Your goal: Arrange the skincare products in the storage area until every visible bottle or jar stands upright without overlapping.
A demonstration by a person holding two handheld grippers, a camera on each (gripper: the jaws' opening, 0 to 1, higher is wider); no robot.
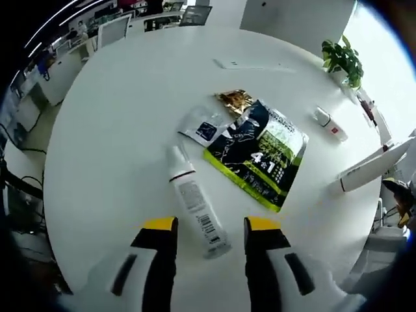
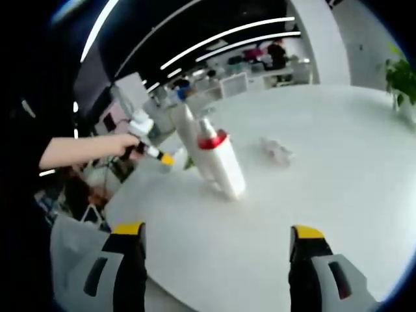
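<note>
Currently the left hand-held gripper (image 1: 210,225) hovers with jaws apart above a tube (image 1: 194,202) lying flat on the white desk (image 1: 117,117), a sachet (image 1: 257,154) just right. Right hand-held gripper (image 2: 218,234), jaws apart, faces a bottle (image 2: 220,165) standing tilted.

The left tongs (image 1: 211,229) hang above the worktop (image 1: 117,130) with their yellow-tipped jaws parted and nothing between them. The right tongs (image 2: 218,237) are spread wide, also gripping nothing, raised clear of the surface. In the right gripper view, at far left, the person's hand (image 2: 123,144) and bare forearm reach in, gripping the left tongs' handle.
</note>
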